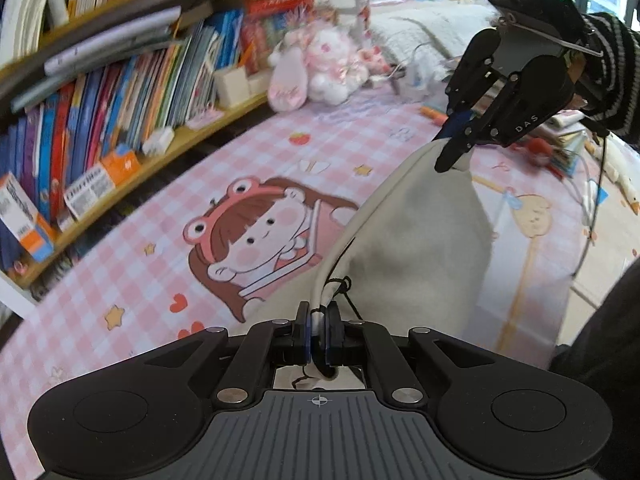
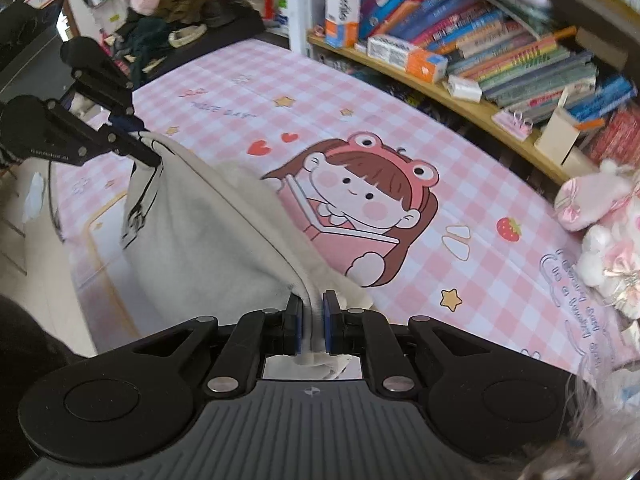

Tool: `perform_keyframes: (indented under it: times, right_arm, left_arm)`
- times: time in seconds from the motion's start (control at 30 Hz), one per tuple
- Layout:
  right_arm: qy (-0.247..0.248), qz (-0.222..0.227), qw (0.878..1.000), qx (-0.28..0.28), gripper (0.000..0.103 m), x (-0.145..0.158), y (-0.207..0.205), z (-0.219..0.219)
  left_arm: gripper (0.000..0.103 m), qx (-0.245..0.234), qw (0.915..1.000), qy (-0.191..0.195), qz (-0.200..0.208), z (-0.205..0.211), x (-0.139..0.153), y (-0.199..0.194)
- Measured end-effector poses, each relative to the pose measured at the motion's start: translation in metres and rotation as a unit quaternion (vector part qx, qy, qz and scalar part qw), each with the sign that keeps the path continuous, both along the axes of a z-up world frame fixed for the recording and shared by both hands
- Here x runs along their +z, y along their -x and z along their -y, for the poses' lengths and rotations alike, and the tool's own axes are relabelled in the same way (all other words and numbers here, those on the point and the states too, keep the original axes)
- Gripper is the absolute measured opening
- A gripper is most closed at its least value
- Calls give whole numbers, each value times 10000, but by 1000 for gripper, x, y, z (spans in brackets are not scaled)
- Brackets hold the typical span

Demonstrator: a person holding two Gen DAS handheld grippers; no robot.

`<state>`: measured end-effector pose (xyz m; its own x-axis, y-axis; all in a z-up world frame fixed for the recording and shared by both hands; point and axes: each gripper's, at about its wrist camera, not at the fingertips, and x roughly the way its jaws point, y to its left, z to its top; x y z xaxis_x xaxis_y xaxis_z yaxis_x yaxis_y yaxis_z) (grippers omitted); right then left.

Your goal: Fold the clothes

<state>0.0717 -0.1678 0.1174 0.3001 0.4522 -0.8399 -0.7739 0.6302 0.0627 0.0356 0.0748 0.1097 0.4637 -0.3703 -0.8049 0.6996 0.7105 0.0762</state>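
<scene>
A pale grey garment (image 1: pixel 420 232) hangs stretched between my two grippers above a pink checked bedsheet (image 1: pixel 132 264). My left gripper (image 1: pixel 318 320) is shut on one edge of it, where a black drawstring dangles. At the upper right of the left wrist view, my right gripper (image 1: pixel 454 158) pinches the opposite corner. In the right wrist view the right gripper (image 2: pixel 312 312) is shut on the garment's (image 2: pixel 208 232) hem, and the left gripper (image 2: pixel 150 152) holds the far corner at the upper left. The cloth sags between them. A striped sleeve (image 1: pixel 612 76) holds the right gripper.
A curved wooden bookshelf (image 1: pixel 160 160) packed with books runs along the far side of the bed. Pink and white plush toys (image 1: pixel 320 64) sit at the bed's end, the same plush toys (image 2: pixel 600 232) at the right. A pile of dark clothes (image 2: pixel 188 12) lies beyond the sheet (image 2: pixel 440 160).
</scene>
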Motion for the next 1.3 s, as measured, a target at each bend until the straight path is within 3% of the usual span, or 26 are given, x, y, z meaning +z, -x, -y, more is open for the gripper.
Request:
perform_keyframes:
  times: [0.37, 0.5, 0.57, 0.63, 0.7, 0.77, 0.83, 0.9, 1.03, 1.13, 1.3]
  right_arm:
    - [232, -394, 9982, -396, 10, -68, -63, -26]
    - [-86, -317, 9965, -774, 15, -85, -69, -20]
    - [-329, -220, 9915, -1241, 30, -91, -72, -10]
    - [-584, -173, 9812, -1833, 29, -92, -71, 2]
    - [-888, -20, 9642, -2499, 29, -87, -63, 16]
    - [-1243, -68, 9452, -3019, 29, -79, -50, 31]
    - [-1704, -418, 9307, -3210, 29, -72, -37, 42]
    - [-1945, -721, 9207, -3306, 29, -71, -23, 44]
    - [-1763, -958, 9137, -3534, 28, -82, -9, 35]
    - [-1713, -1011, 9078, -3691, 13, -91, -8, 34]
    - [-1800, -1038, 9019, -3787, 11, -98, -5, 39]
  left_arm:
    - [17, 748, 9953, 60, -620, -26, -57, -61]
    - [23, 1252, 9897, 319, -615, -47, -70, -64]
    - [29, 1635, 9823, 666, -634, -65, -72, -61]
    - [29, 2181, 9690, 1045, -508, -84, -70, -53]
    - [27, 2893, 9428, 1613, -378, -105, -67, -38]
    - [28, 3279, 9121, 2430, -394, -121, -66, -18]
    - [28, 3335, 8914, 3026, -502, -125, -70, 0]
    - [28, 3350, 8820, 3253, -631, -122, -78, 12]
    - [28, 3381, 8775, 3282, -898, -109, -94, 13]
    - [28, 3319, 8798, 3268, -947, -102, -102, 9]
    - [28, 3419, 8785, 3189, -979, -102, -110, 6]
